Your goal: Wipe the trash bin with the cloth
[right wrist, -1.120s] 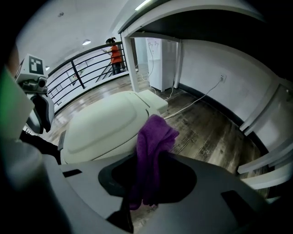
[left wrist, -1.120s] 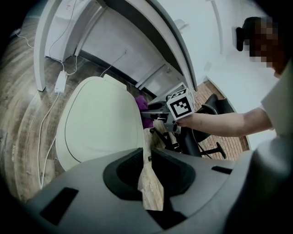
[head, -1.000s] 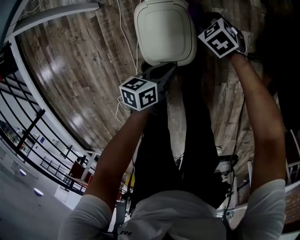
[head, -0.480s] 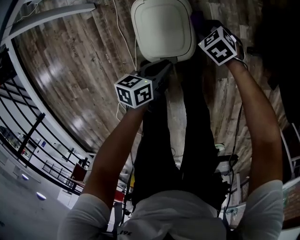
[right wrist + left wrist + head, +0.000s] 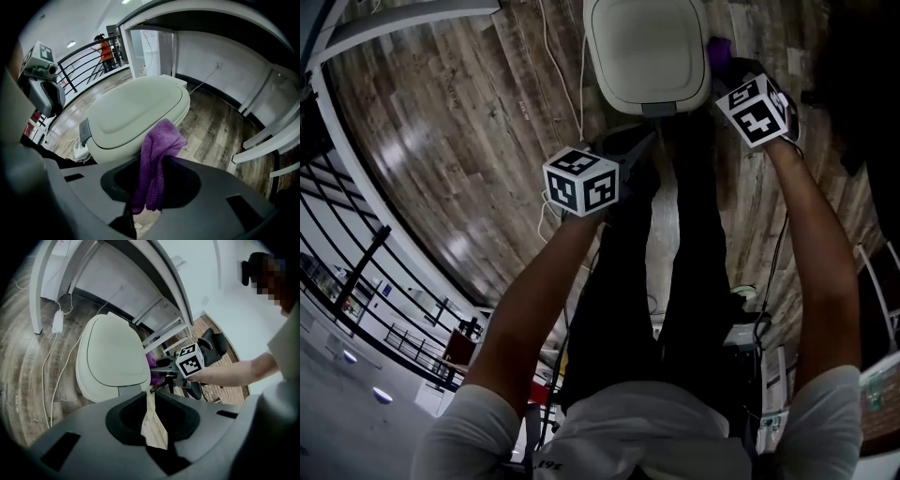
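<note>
On the wooden floor (image 5: 469,112) stands the trash bin (image 5: 647,52). It is pale and round-cornered, and its lid is down. The cloth (image 5: 157,154) is purple and is right by the bin's side, up near the edge of the lid. I cannot tell if it touches the bin yet.

The cloth looks soft, light and floppy. It bends any way you push it, so it is best held in a thick bunch with a loose part left to rub with. That is how it is held now: the right gripper (image 5: 152,161) has its two jaws pressed on a folded bunch, and the free end pokes out toward the bin.

The bin looks hard and smooth, like plastic. It is probably light, so I think it could slide on the floor if it is rubbed hard. The rim or the side of the lid looks like a good spot to steady it.

The left gripper (image 5: 151,392) is in front of the bin, near its grey front tab (image 5: 656,110). Its jaws are almost together and hold nothing.

A white cable (image 5: 567,75) lies on the floor beside the bin.
</note>
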Tool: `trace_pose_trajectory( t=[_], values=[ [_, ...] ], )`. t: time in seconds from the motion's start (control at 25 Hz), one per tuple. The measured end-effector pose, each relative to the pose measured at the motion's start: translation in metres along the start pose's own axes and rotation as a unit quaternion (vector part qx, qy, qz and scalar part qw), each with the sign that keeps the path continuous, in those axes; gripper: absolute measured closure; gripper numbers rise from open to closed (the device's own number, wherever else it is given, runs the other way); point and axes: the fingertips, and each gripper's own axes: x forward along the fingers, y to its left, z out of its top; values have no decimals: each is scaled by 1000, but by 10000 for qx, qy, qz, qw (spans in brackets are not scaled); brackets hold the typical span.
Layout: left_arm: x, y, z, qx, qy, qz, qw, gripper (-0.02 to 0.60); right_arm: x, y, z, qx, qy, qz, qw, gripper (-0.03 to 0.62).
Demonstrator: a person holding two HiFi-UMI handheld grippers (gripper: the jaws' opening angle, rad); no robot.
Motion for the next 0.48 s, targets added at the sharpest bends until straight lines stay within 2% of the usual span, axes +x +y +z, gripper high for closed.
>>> trace_pose_trajectory(
  t=[0.48],
  values=[
    [-28,9,-17,107,96,-155,9998,528,-8,39,-27,720,171,-296,9968,485]
  ],
)
